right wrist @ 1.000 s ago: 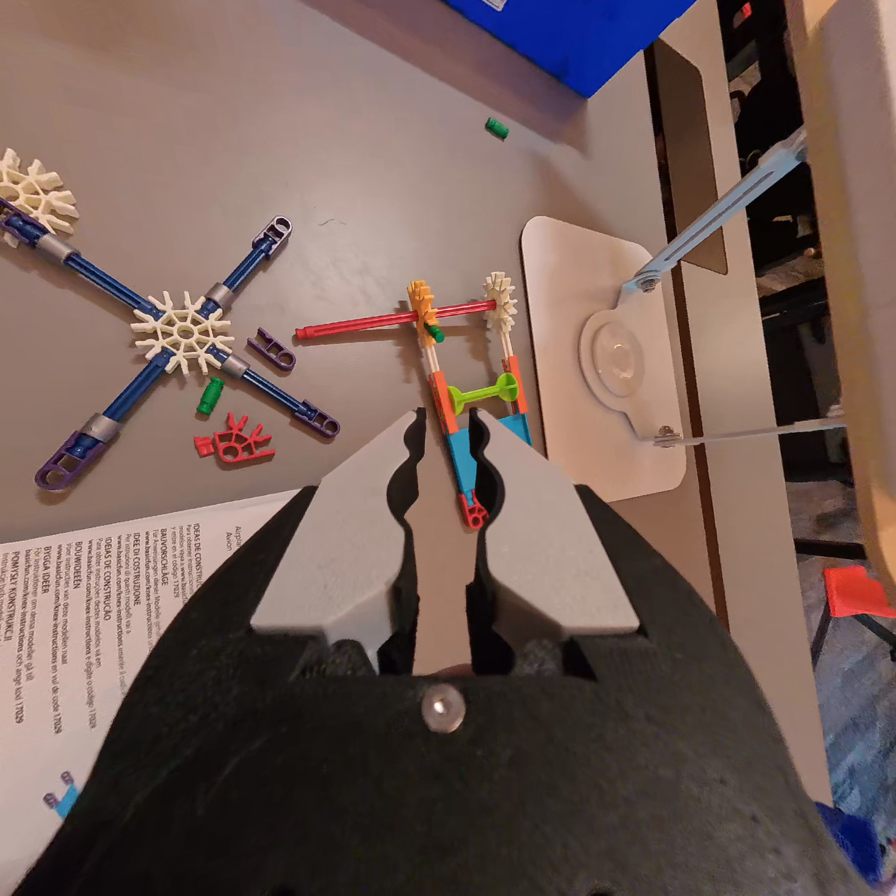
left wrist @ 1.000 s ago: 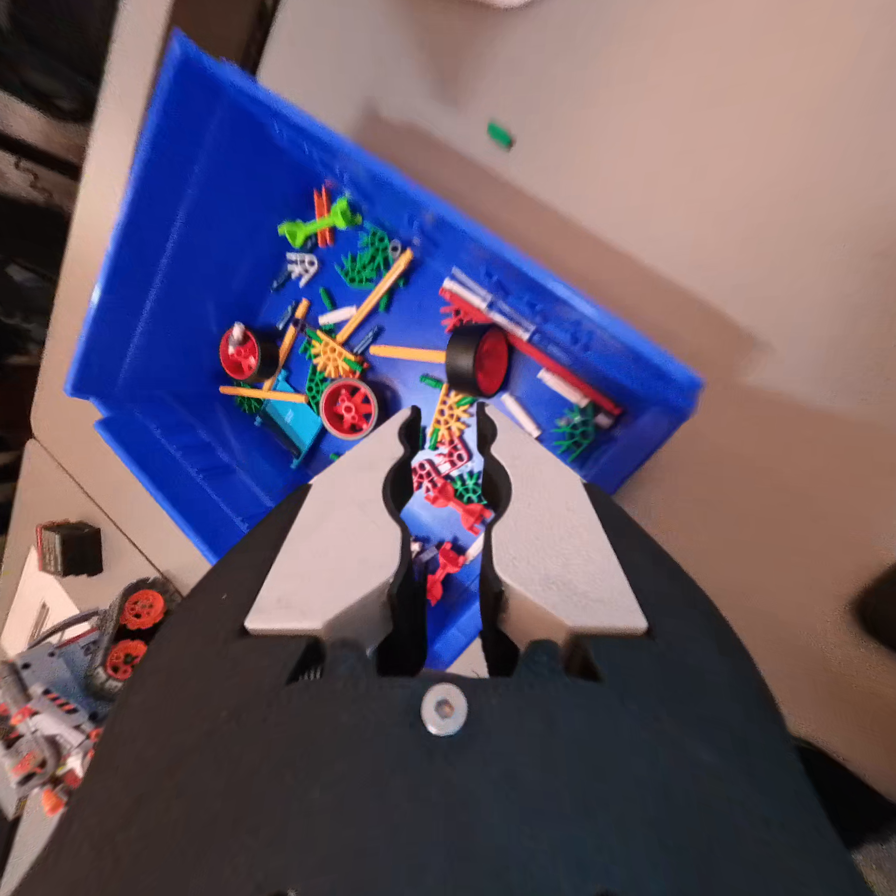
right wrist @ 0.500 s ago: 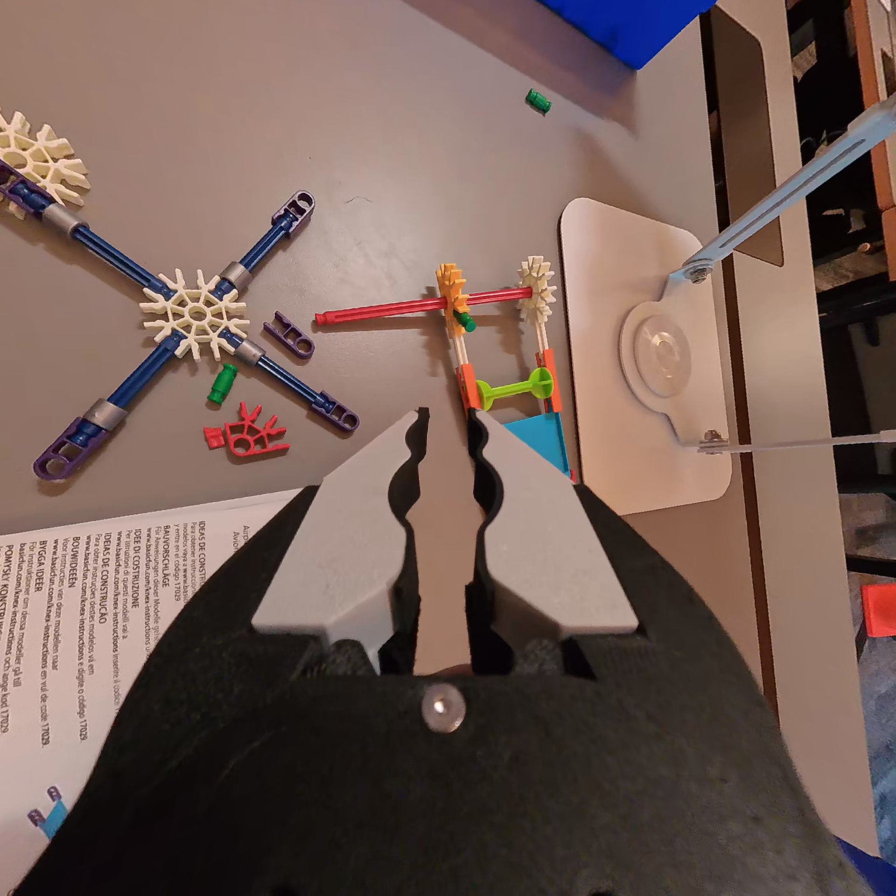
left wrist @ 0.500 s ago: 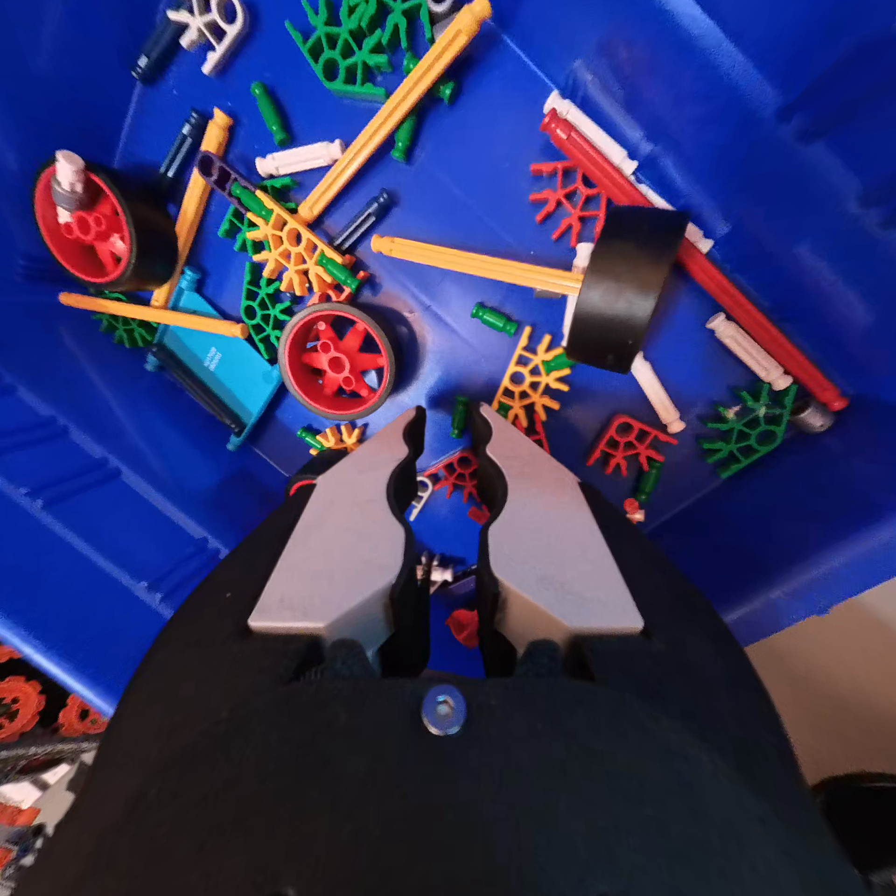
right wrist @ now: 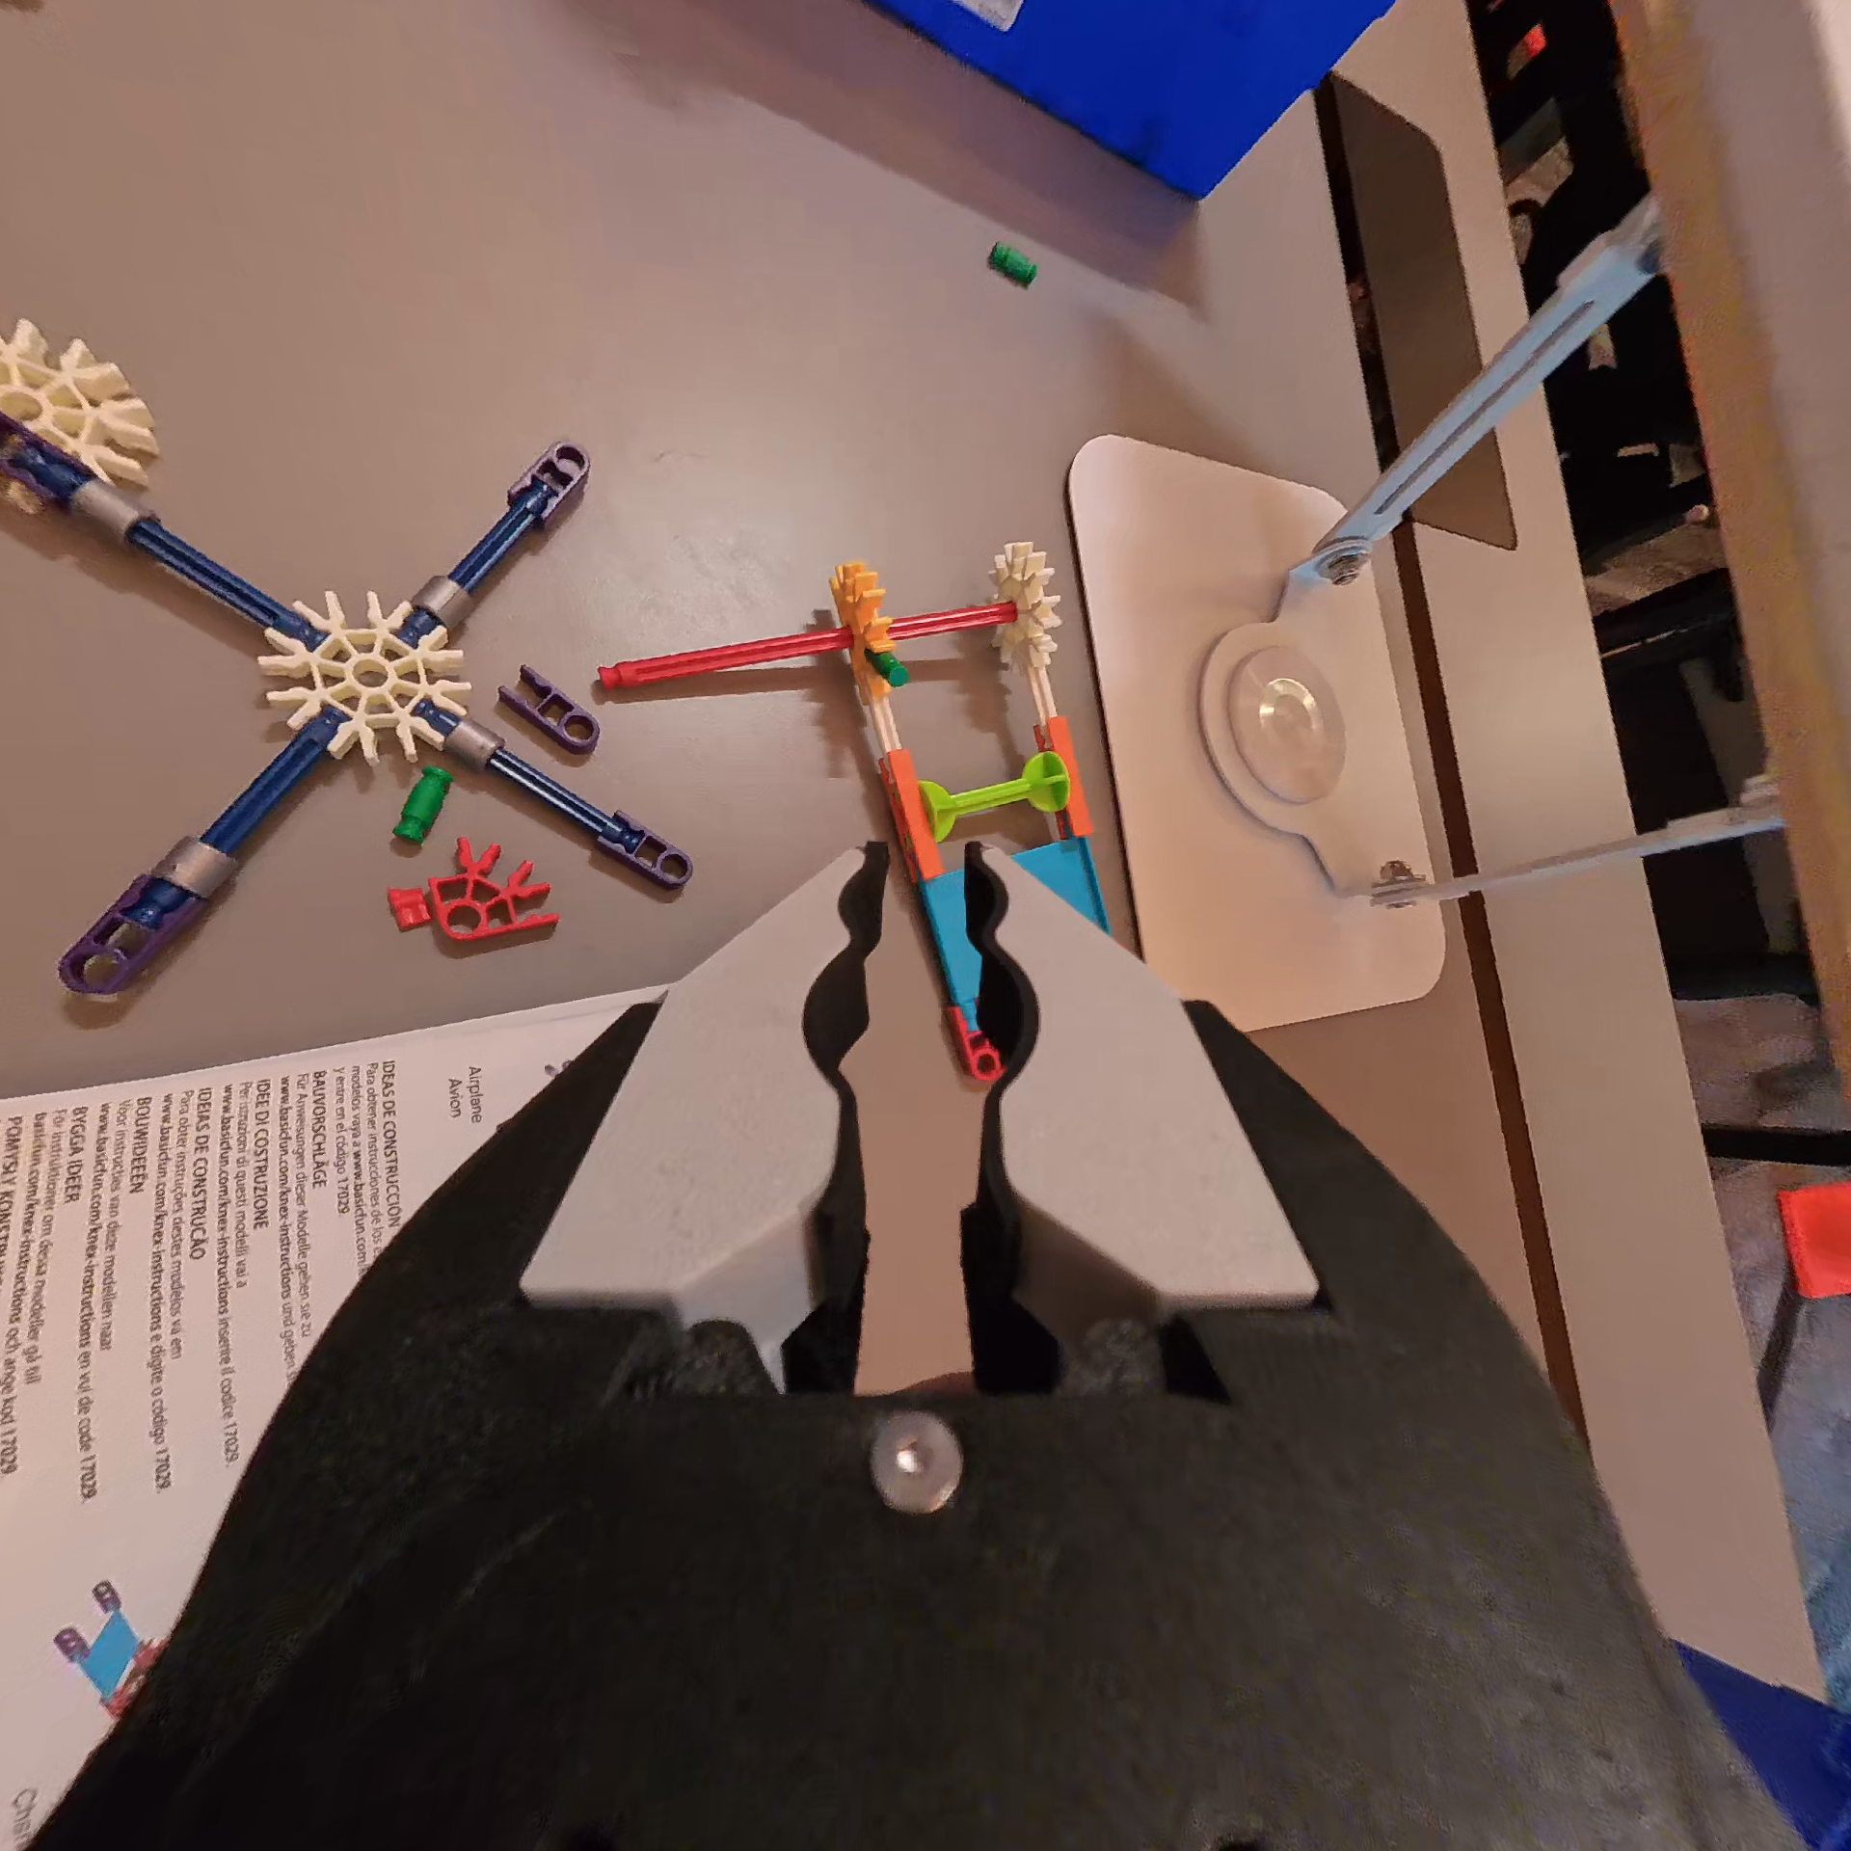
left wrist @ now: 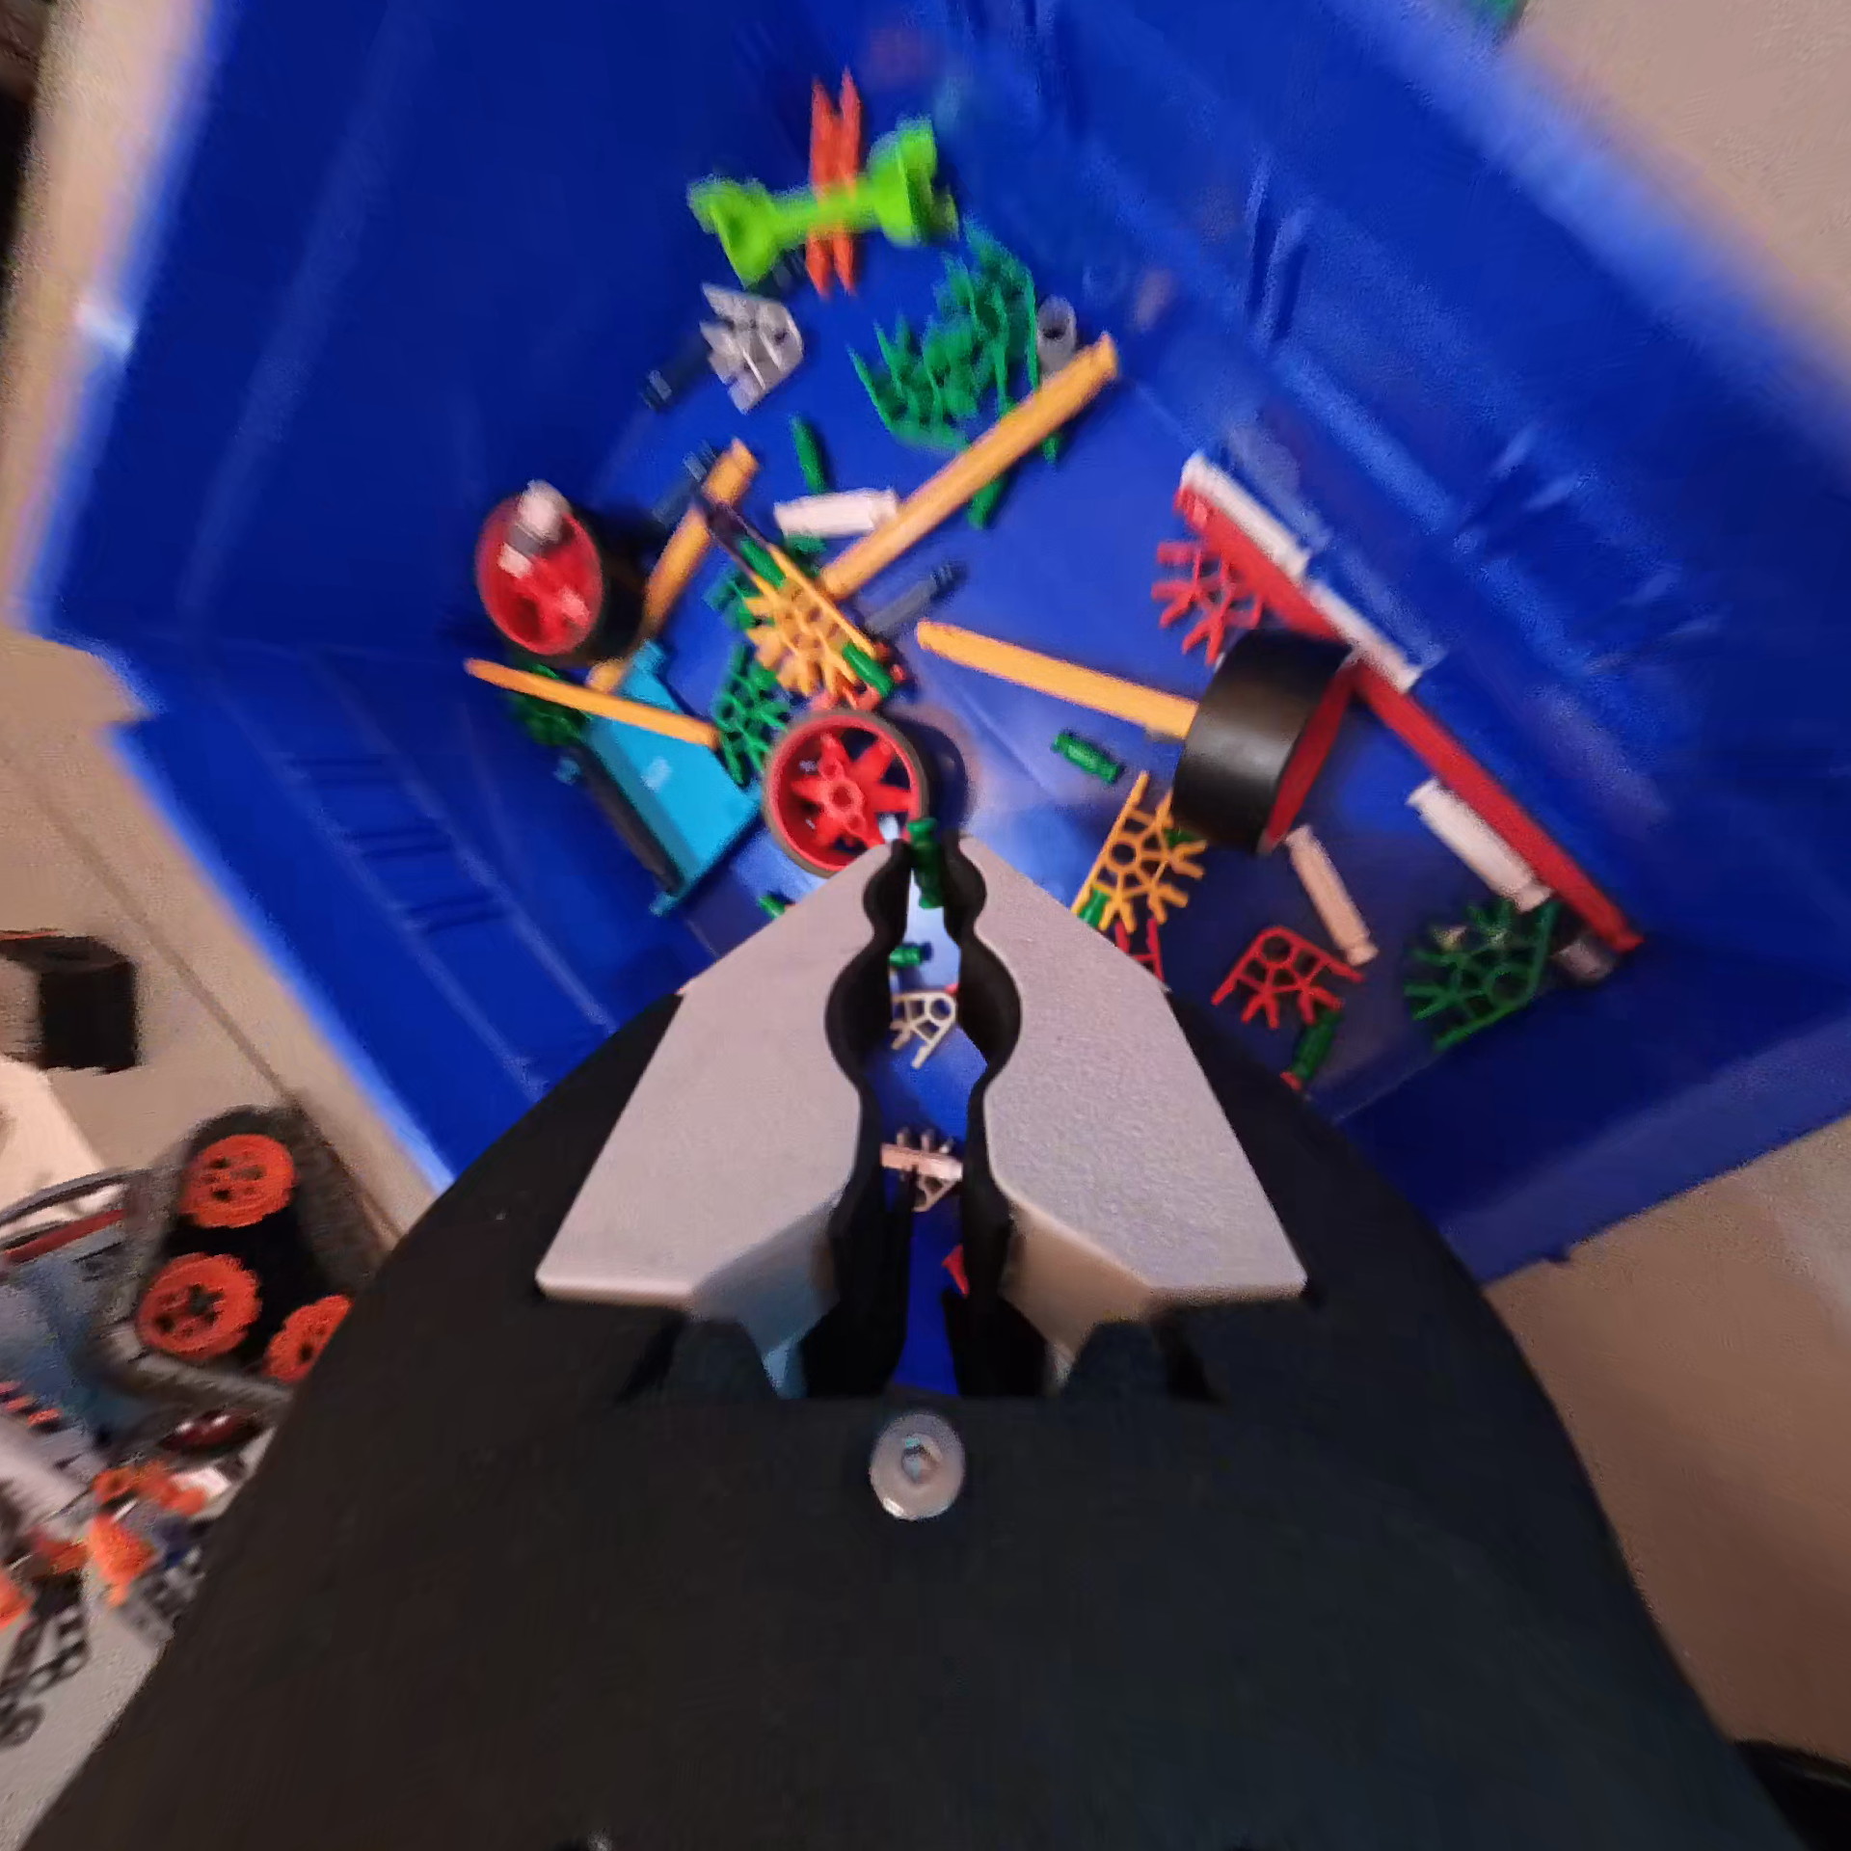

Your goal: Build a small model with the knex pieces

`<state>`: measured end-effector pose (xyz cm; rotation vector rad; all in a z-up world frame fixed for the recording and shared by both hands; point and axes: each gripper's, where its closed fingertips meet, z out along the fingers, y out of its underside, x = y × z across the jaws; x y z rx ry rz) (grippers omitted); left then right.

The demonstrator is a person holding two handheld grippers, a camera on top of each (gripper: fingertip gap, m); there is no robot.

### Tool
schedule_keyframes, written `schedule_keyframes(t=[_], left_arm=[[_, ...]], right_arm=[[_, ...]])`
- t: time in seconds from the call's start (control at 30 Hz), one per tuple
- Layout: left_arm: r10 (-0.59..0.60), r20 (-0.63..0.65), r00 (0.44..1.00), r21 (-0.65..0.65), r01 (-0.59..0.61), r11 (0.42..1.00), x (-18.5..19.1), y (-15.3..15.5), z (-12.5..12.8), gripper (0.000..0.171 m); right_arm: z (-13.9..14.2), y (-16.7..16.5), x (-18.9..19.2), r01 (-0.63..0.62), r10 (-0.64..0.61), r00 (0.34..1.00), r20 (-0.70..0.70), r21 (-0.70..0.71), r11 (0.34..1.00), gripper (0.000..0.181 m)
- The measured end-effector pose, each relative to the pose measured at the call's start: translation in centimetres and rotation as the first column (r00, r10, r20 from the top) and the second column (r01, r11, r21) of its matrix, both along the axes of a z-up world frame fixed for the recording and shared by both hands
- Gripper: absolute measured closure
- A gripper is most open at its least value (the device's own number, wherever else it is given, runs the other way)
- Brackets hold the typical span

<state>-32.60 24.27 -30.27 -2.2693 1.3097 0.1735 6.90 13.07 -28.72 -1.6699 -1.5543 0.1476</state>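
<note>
We hang the left gripper [left wrist: 927, 861] over the bin [left wrist: 300, 421], a short peg [left wrist: 927, 869] pinched at its tips, a wheel [left wrist: 844, 789] just beyond, a tire [left wrist: 1252, 736] to the right. Our right gripper [right wrist: 927, 859] hovers over the table [right wrist: 751, 351], the small frame [right wrist: 962, 741] partly between its parted fingers, the cross of rods [right wrist: 366, 676] left, a booklet [right wrist: 200, 1252] nearer us.
</note>
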Motion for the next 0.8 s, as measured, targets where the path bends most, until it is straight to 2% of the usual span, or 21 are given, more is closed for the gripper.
schedule_keyframes(t=[0.07,0.17,0.3,0.37,0.43,0.5,0.57,0.7,0.8], left_arm=[[-0.016,0.071,0.997,0.127,0.007,0.992,1.8,-0.1,4.0,0.167],[-0.132,0.17,0.977,0.281,0.08,0.956,6.8,-2.1,9.3,0.168],[-0.322,0.228,0.919,0.387,0.218,0.896,15.6,-6.2,12.1,0.168],[-0.396,0.272,0.877,0.427,0.259,0.867,19.9,-7.9,12.4,0.168],[-0.429,0.341,0.837,0.461,0.249,0.852,23.6,-8.9,12.6,0.168],[-0.475,0.404,0.782,0.452,0.281,0.847,27.2,-10.3,11.6,0.168],[-0.492,0.404,0.771,0.475,0.282,0.833,29.6,-10.4,10.4,0.168],[-0.504,0.44,0.743,0.508,0.257,0.822,31.8,-9.9,8.9,0.168],[-0.515,0.469,0.718,0.507,0.259,0.822,32.1,-9.3,7.6,0.168]], right_arm=[[0.7,0.3,0.2,0.013,-0.013,0.999,-0.037,0.004,1.0,0.167],[1.5,0.8,0.5,0.023,-0.023,0.997,-0.071,0.0,1.0,0.165],[2.8,1.2,-0.1,0.005,-0.005,0.995,-0.095,0.001,1.0,0.165],[3.7,1.3,-0.9,-0.019,0.02,0.996,-0.085,0.015,1.0,0.164],[4.7,1.5,-1.9,-0.05,0.053,0.996,-0.07,0.041,0.998,0.163],[5.8,1.8,-3.4,-0.085,0.088,0.994,-0.061,0.052,0.995,0.162],[6.6,2.1,-4.8,-0.124,0.126,0.991,-0.036,0.059,0.991,0.161],[6.1,2.2,-6.7,-0.189,0.189,0.981,0.048,-0.011,0.982,0.155],[5.2,2.4,-7.6,-0.221,0.22,0.975,0.038,0.01,0.975,0.155]])
